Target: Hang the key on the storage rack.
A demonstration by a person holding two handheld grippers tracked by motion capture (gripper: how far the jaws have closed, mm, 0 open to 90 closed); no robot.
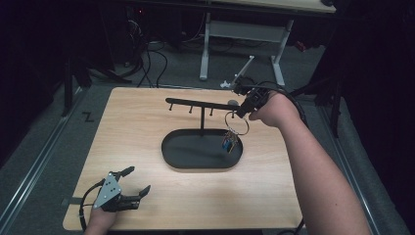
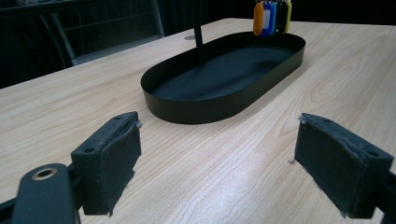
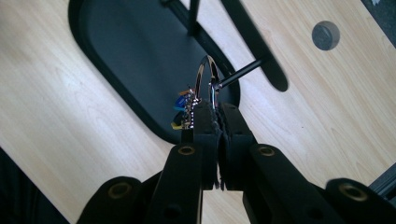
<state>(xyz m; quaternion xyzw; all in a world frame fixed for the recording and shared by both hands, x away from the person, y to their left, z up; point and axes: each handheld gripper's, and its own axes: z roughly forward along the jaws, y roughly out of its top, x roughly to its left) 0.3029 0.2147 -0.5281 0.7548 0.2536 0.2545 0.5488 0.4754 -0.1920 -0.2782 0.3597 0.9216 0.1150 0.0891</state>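
Status: right hand-held gripper [image 3: 215, 109] has its jaws pressed together on the key ring [image 3: 207, 79], pinching the ring's lower arc. Ring hangs edge-on to that gripper, coloured key tags [image 1: 229, 142] dangling below, over the right end of the black oval tray [image 1: 171, 152].

Key relation: the rack's horizontal bar [image 1: 195, 104] runs left-right across the counter [image 1: 147, 196], long axis roughly parallel to the far edge. In the right gripper view a thin peg [image 3: 243, 72] points straight at the ring opening and its tip looks to sit at or just inside the loop; cannot tell if it's threaded yet. So the target lies just ahead of the right gripper, and my read is the next move needs the ring plane kept square to the peg axis while it slides on.

Left hand-held gripper [image 1: 138, 183] sits near the counter's near-left corner, jaws spread wide, nothing between them, well apart from the tray. Right hand is clearly the nearer one.
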